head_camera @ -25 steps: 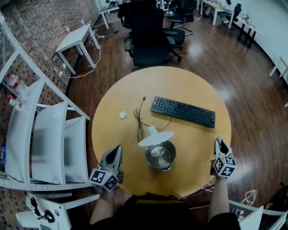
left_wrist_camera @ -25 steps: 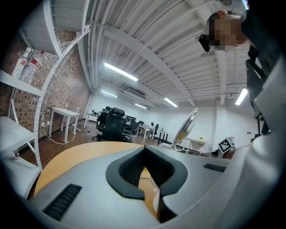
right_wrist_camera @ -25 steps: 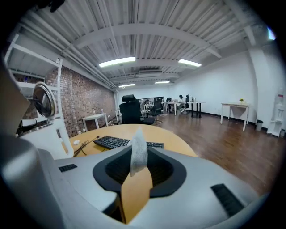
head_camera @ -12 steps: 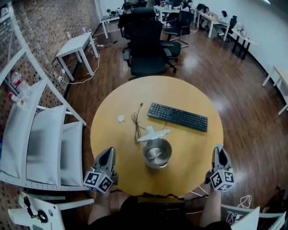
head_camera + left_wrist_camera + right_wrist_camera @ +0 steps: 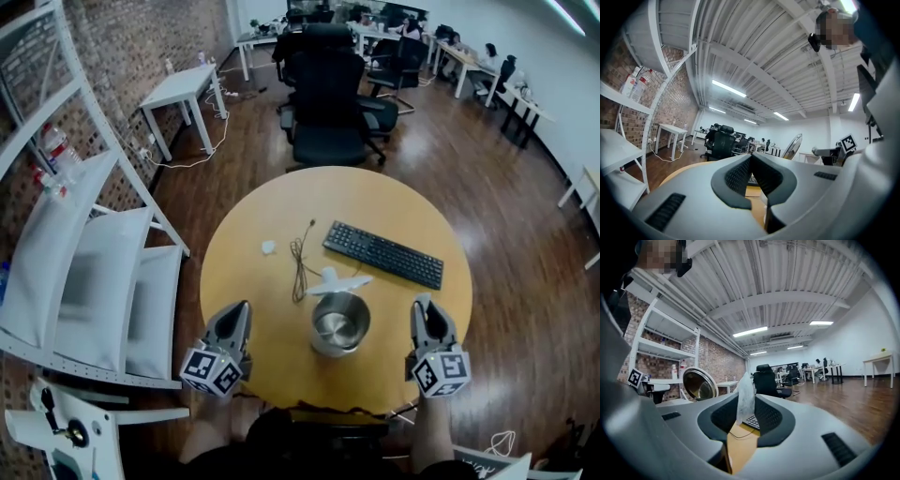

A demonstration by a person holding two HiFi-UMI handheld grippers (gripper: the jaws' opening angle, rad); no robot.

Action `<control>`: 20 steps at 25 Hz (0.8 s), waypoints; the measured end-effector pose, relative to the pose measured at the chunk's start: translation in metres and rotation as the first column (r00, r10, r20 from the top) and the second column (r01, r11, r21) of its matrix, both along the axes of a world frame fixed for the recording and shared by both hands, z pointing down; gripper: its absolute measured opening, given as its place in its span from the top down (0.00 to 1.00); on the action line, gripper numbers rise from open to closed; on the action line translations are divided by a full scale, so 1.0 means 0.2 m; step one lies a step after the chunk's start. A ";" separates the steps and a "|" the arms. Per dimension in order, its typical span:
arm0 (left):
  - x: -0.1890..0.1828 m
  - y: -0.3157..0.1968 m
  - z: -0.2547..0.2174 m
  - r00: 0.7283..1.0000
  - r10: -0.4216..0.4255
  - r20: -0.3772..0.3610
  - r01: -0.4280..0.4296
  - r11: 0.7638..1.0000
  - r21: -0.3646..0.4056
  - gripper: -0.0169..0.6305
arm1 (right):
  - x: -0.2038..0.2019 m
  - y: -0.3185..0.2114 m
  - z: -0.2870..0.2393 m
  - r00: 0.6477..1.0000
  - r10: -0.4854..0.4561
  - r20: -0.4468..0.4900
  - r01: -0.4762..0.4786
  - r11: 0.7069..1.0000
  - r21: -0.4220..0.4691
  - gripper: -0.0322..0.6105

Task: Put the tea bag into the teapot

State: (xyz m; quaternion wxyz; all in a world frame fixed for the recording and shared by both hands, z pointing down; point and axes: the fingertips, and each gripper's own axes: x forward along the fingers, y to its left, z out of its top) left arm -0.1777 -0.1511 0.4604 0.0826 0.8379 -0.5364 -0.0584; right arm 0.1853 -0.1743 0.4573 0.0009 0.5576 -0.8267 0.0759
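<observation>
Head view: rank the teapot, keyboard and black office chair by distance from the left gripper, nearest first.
From the left gripper:
1. teapot, just to its right.
2. keyboard, farther across the table.
3. black office chair, beyond the table's far edge.

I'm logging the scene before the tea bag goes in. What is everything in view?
table: one, light wood, round, centre.
teapot: one, steel, lid up, table's near side.
keyboard: one, black, beyond the teapot.
cable: one, dark, left of the keyboard.
small object: one, white, left of the cable.
office chair: one, black, behind the table.
tea bag: one, white, in the right gripper.
left gripper: one, grey, shut, empty.
right gripper: one, grey, shut on the tea bag.
</observation>
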 end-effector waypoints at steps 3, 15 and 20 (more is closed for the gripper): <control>0.00 0.01 -0.01 1.000 -0.002 -0.005 0.002 1.000 0.009 0.97 | -0.18 -0.02 -0.02 0.996 -0.084 -0.012 0.084 0.996 0.000 0.81; 0.00 0.05 0.03 1.000 -0.006 -0.029 0.006 1.000 -0.002 0.97 | -0.68 0.07 0.01 0.925 -0.370 -0.084 0.365 0.929 -0.064 0.81; -0.01 0.04 0.04 0.999 -0.016 -0.035 0.016 1.000 -0.002 0.97 | -0.80 0.10 -0.02 0.891 -0.450 -0.059 0.446 0.893 -0.061 0.81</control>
